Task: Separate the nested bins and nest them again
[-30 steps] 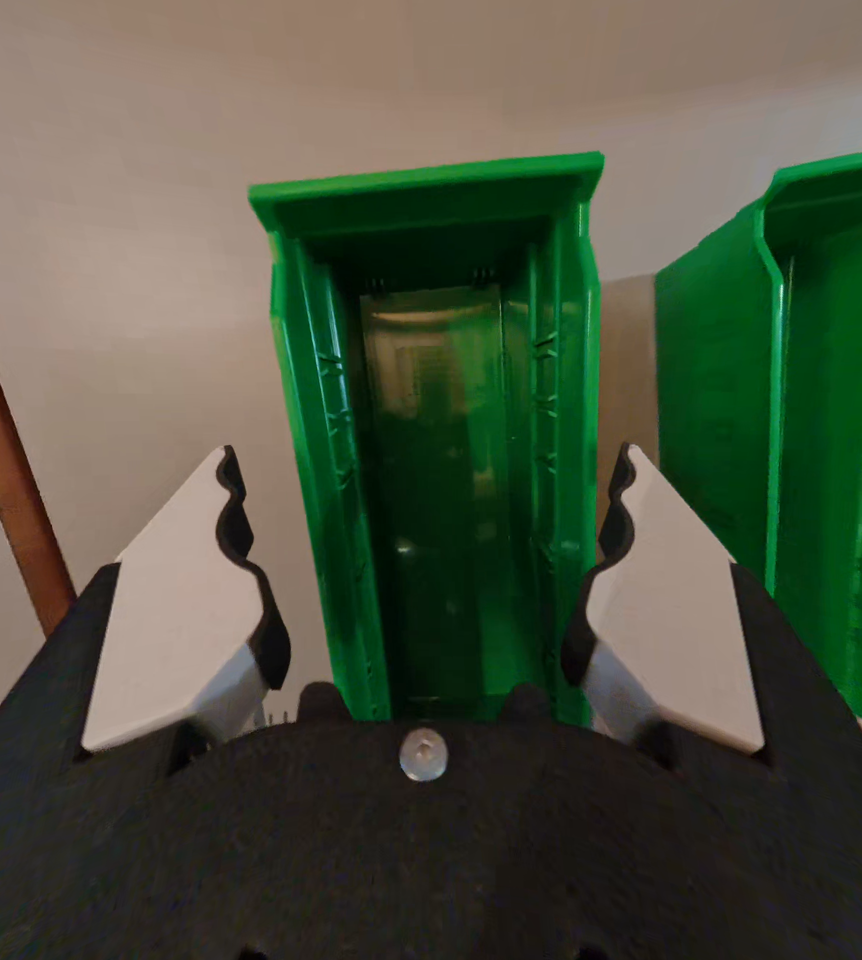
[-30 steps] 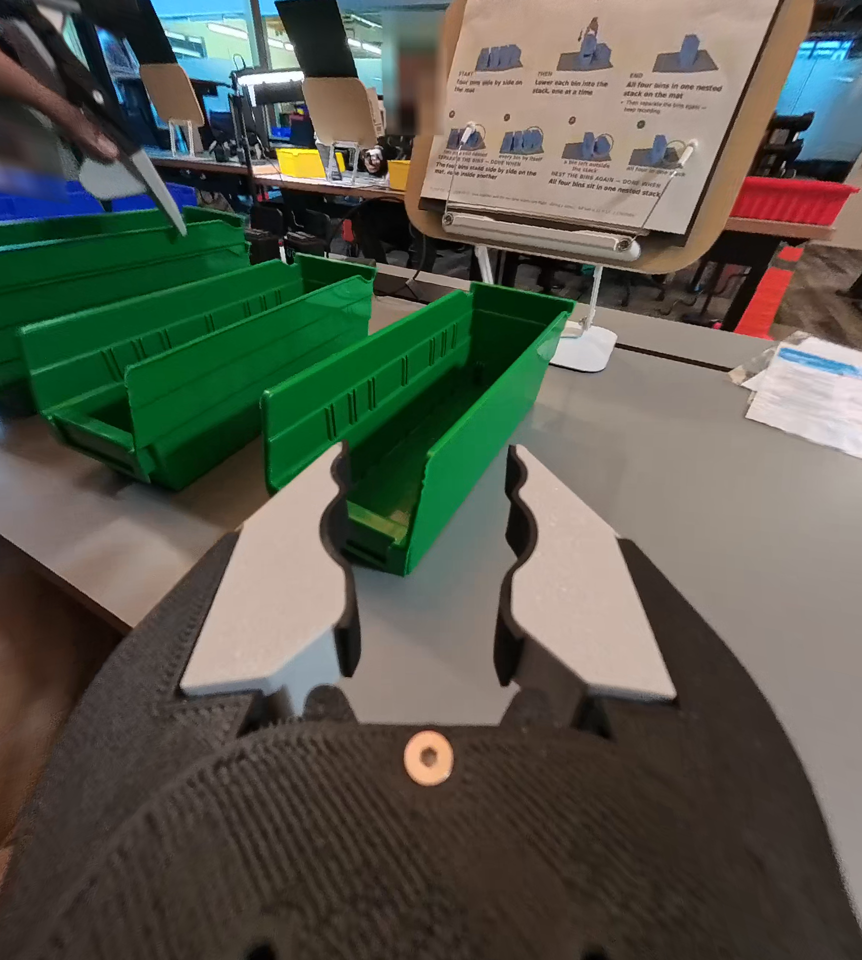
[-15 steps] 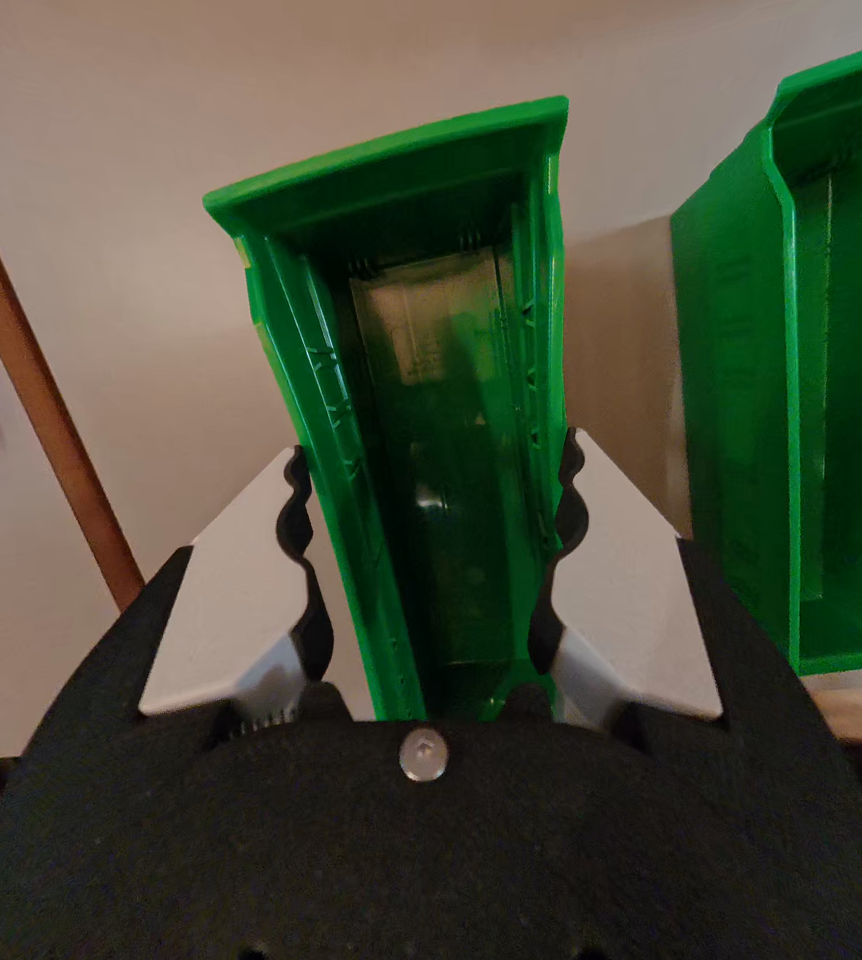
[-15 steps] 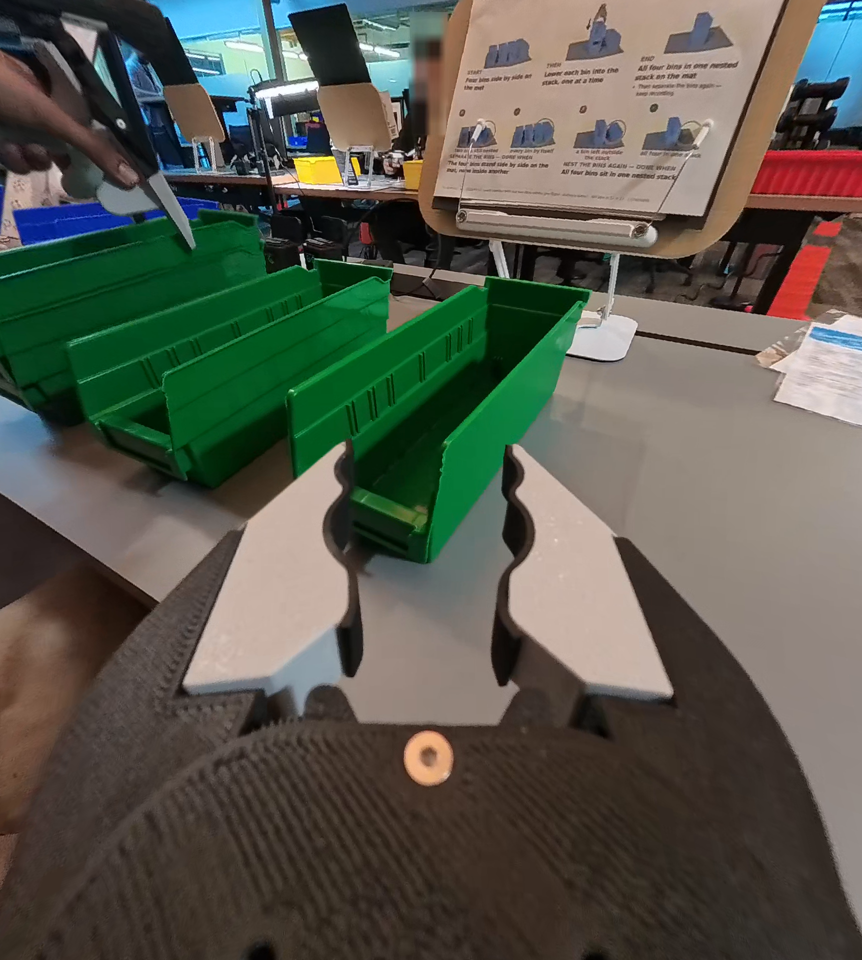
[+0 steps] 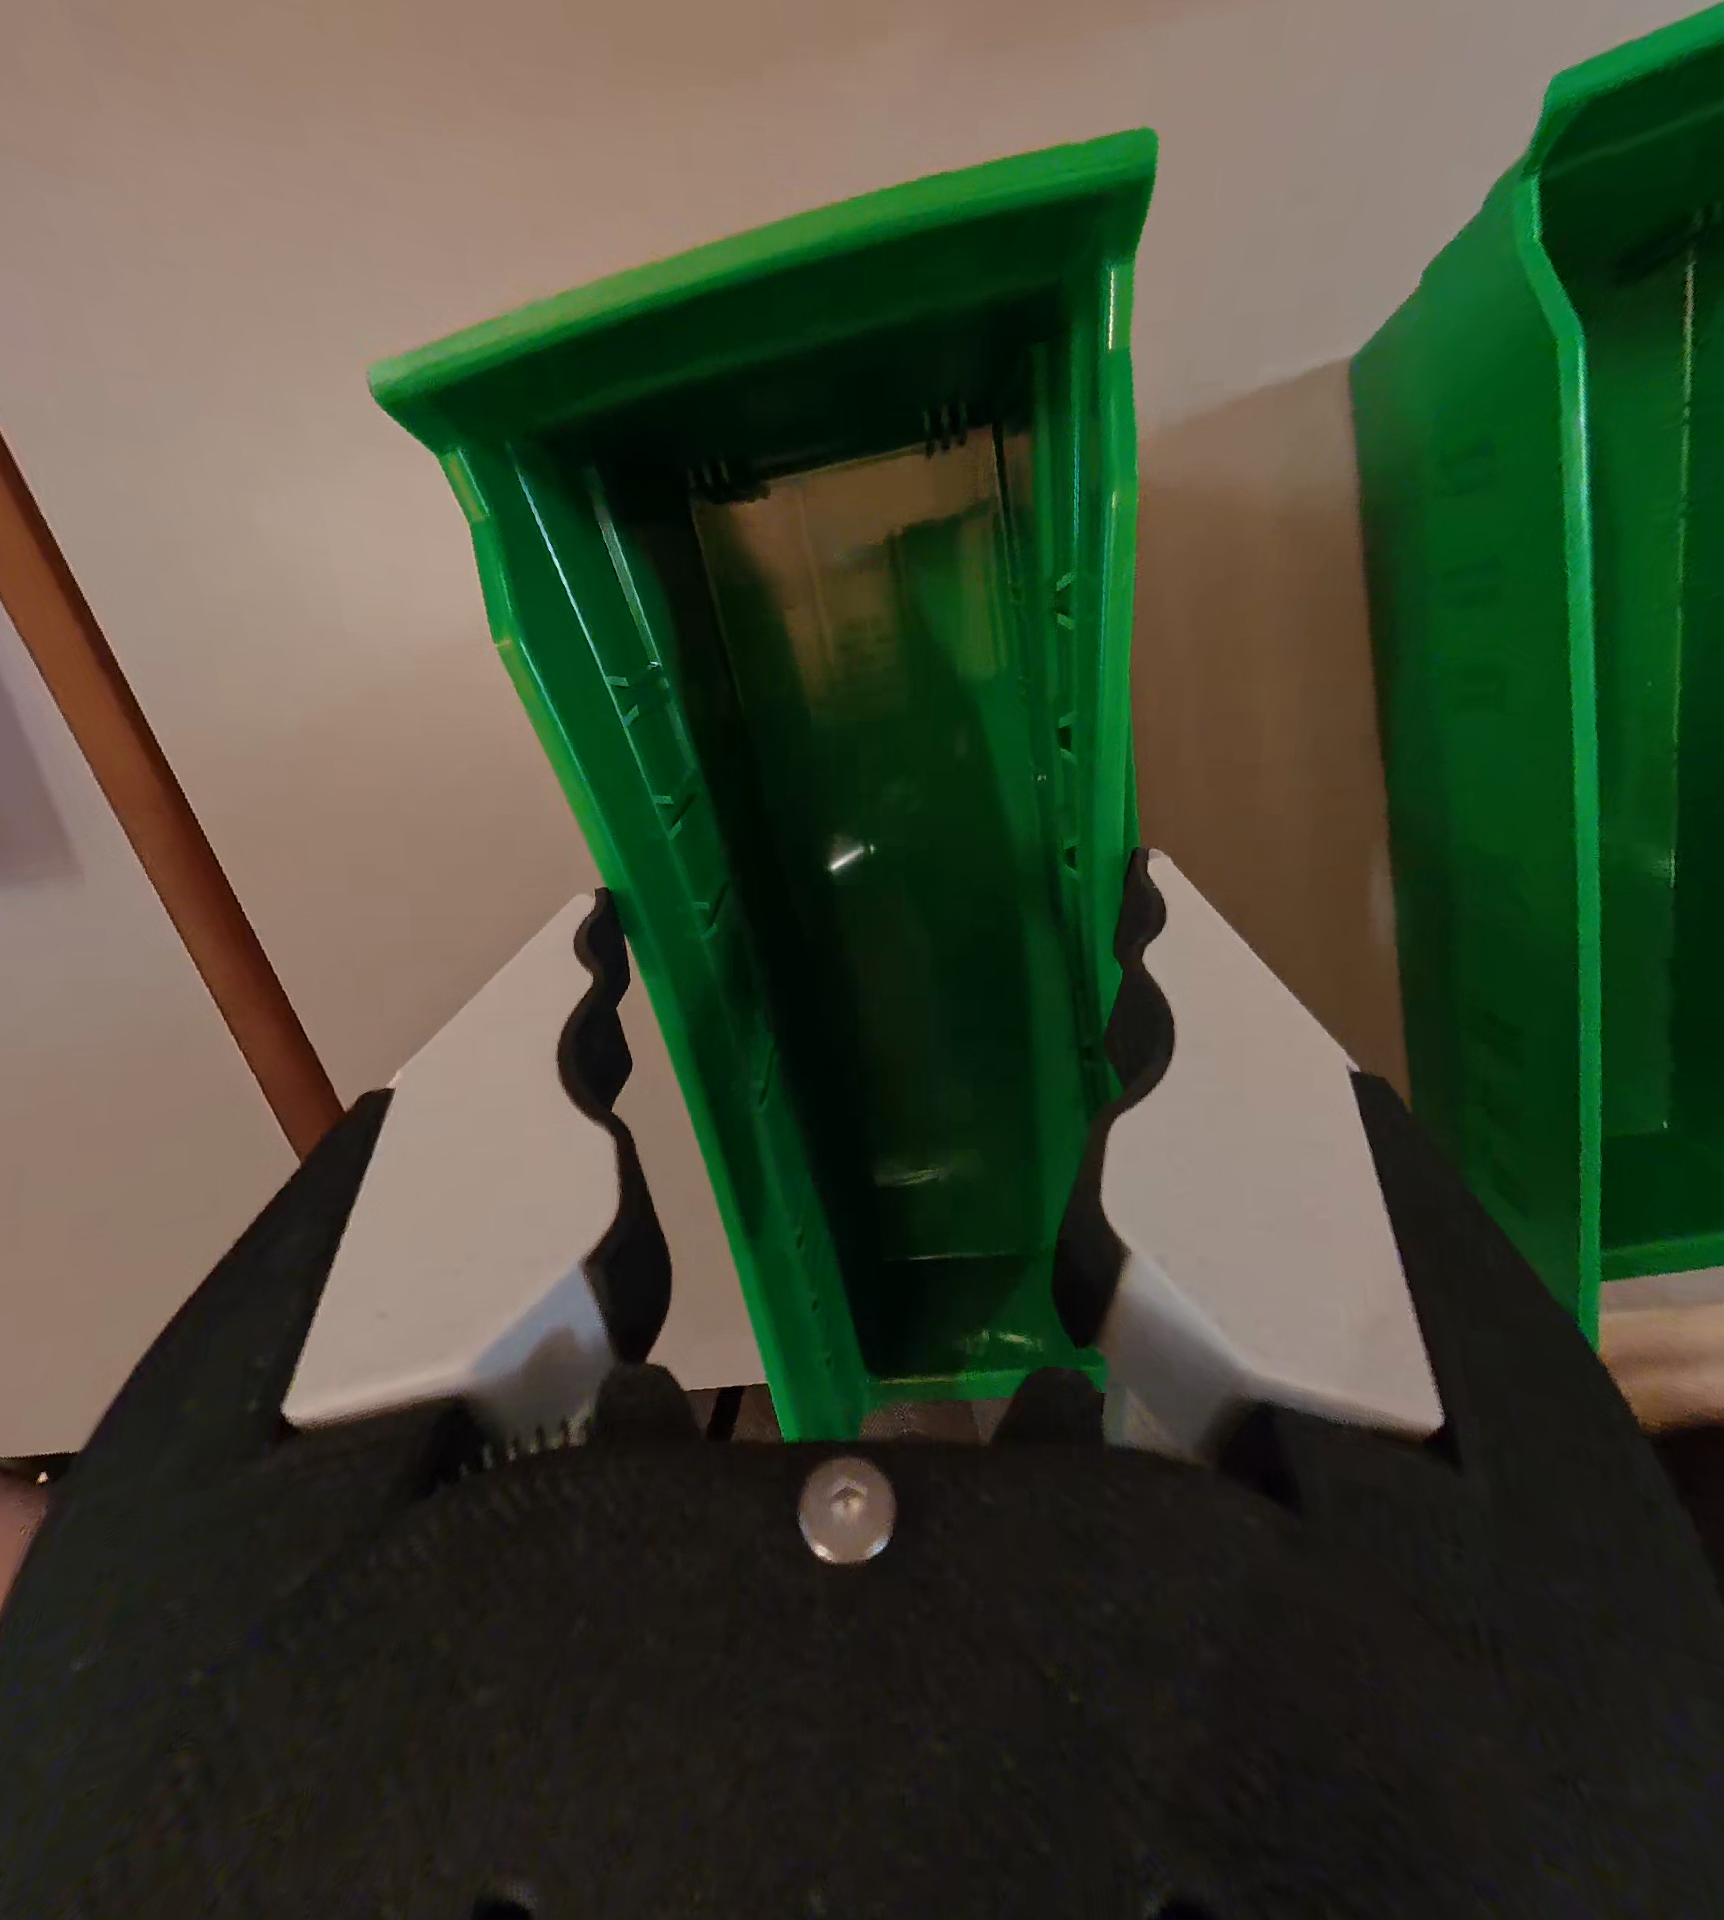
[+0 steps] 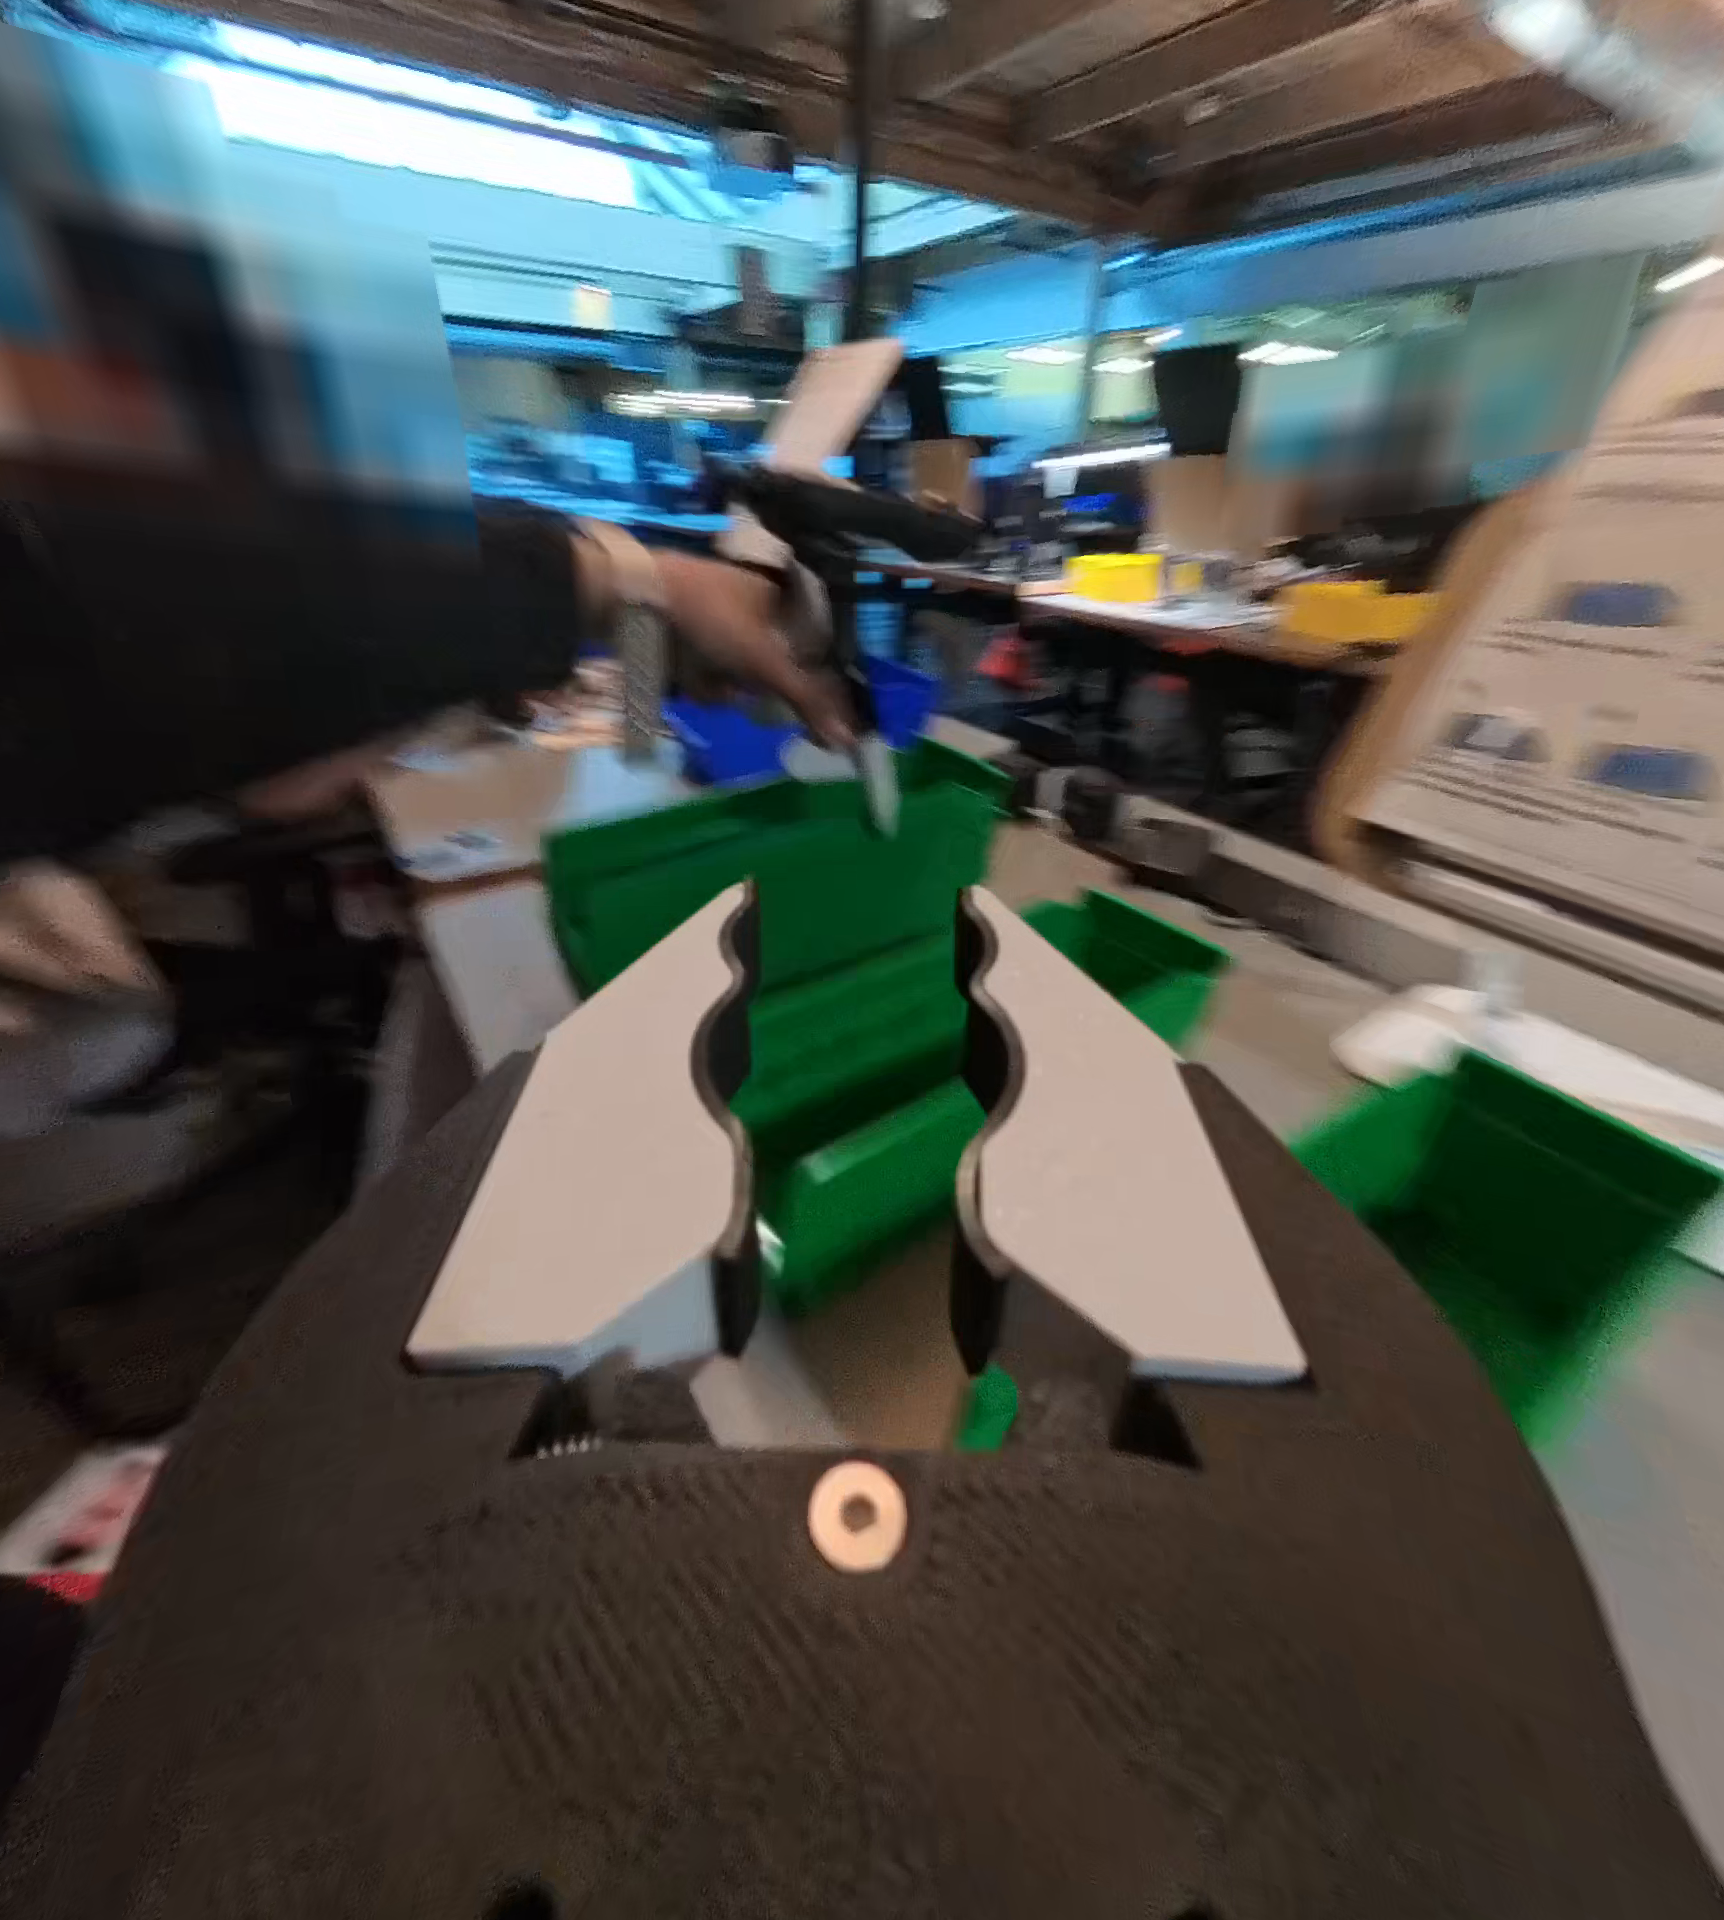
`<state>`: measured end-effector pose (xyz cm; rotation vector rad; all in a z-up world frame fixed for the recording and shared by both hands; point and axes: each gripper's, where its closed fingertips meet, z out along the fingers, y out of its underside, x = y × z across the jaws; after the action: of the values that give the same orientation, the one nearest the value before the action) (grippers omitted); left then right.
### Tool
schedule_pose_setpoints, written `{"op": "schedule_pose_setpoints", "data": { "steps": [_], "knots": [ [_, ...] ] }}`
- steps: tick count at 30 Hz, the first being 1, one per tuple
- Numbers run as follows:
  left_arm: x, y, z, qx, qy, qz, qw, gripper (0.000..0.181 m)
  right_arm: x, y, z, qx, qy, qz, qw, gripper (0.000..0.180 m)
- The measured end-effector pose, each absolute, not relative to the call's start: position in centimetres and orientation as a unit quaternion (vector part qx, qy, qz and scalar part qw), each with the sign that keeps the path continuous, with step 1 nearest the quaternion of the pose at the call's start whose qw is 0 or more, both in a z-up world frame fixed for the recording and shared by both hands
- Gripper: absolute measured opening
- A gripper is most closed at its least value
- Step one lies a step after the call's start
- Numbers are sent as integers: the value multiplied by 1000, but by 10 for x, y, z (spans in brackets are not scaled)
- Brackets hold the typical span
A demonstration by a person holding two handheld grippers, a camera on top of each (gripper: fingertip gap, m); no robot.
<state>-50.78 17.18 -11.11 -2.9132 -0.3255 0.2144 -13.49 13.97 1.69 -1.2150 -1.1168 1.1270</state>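
In the left wrist view my left gripper (image 5: 868, 883) is shut on a long green bin (image 5: 837, 727), one pad on each side wall near its end. The bin is tilted to the left. A second green bin (image 5: 1616, 727) stands to its right. The right wrist view is blurred by motion. My right gripper (image 6: 858, 894) is open and empty above the table, jaws a narrow gap apart. Beyond it are several green bins: a far stack (image 6: 764, 862), one just past the fingertips (image 6: 858, 1143), one farther right (image 6: 1128, 956) and one at right (image 6: 1492, 1174). The left gripper (image 6: 873, 790) shows over the far stack.
A person's black-sleeved arm (image 6: 214, 665) reaches across the left. An instruction board (image 6: 1616, 727) on a white stand base (image 6: 1440, 1039) stands at the right on the grey table (image 6: 1720, 1507). A brown strip (image 5: 110, 727) crosses the left wrist view.
My left gripper closed onto the green bin's side walls and the bin tilted left. My right gripper swung quickly left toward the other bins, its jaws narrower, and the view blurred.
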Motion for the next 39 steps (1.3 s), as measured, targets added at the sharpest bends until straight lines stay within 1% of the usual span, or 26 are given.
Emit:
{"op": "schedule_pose_setpoints", "data": {
  "steps": [1, 2, 3, 5, 6, 9, 11, 13, 15, 17, 20, 22, 23, 25, 27, 28, 30, 32, 33, 34, 35, 36, 39],
  "knots": [
    [-508, 171, -113, -986, -114, 72, 99, 97, -159, 138, 33, -515, -474, 511, 499, 33],
    [-509, 171, -115, -986, -118, 71, 96, 97, -188, 141, 43, -528, -476, 537, 455, 35],
    [-509, 170, -117, -986, -122, 70, 92, 97, -221, 148, 46, -547, -480, 550, 410, 40],
    [-509, 169, -121, -986, -127, 66, 85, 97, -292, 168, 30, -605, -484, 547, 317, 51],
    [-509, 169, -123, -986, -128, 65, 83, 97, -327, 181, 15, -639, -479, 538, 271, 51],
    [-509, 169, -127, -987, -125, 61, 75, 98, -406, 215, -43, -721, -462, 484, 179, 33],
    [-507, 170, -128, -988, -119, 59, 73, 98, -434, 230, -82, -757, -474, 426, 145, 31],
    [-504, 170, -129, -990, -109, 55, 73, 103, -448, 229, -108, -767, -493, 394, 117, 31],
    [-501, 171, -130, -991, -99, 52, 79, 108, -455, 223, -121, -761, -519, 370, 117, 32],
    [-497, 171, -131, -991, -92, 48, 86, 112, -458, 228, -132, -760, -544, 325, 144, 32],
    [-500, 171, -124, -987, -76, 90, 113, 122, -461, 228, -139, -762, -551, 311, 138, 32],
    [-494, 170, -118, -983, -60, 102, 140, 120, -462, 228, -141, -764, -547, 316, 131, 31],
    [-486, 168, -116, -983, -53, 90, 151, 117, -462, 229, -142, -765, -544, 319, 129, 32],
    [-471, 165, -113, -982, -42, 71, 170, 104, -462, 229, -142, -768, -539, 325, 123, 33],
    [-454, 159, -113, -983, -9, 49, 175, 53, -463, 228, -142, -768, -536, 329, 120, 32],
    [-449, 155, -117, -985, 3, 44, 166, 31, -463, 228, -142, -768, -535, 331, 119, 32],
    [-452, 151, -125, -988, 3, 51, 146, 43, -464, 226, -141, -769, -532, 336, 115, 28],
    [-446, 152, -132, -991, -6, 16, 136, 26, -464, 222, -141, -770, -526, 345, 108, 24],
    [-442, 152, -136, -991, -13, -3, 132, 24, -465, 219, -140, -768, -526, 350, 103, 21],
    [-443, 150, -140, -993, -18, -10, 120, 28, -465, 215, -140, -766, -527, 354, 97, 18],
    [-442, 149, -144, -994, -17, -15, 110, 18, -465, 212, -140, -764, -530, 355, 94, 18],
    [-440, 152, -145, -992, -23, -27, 119, 8, -464, 210, -140, -762, -535, 354, 93, 18],
    [-442, 153, -144, -992, -16, -5, 122, 5, -468, 209, -139, -755, -547, 348, 102, 13]
  ]
}}
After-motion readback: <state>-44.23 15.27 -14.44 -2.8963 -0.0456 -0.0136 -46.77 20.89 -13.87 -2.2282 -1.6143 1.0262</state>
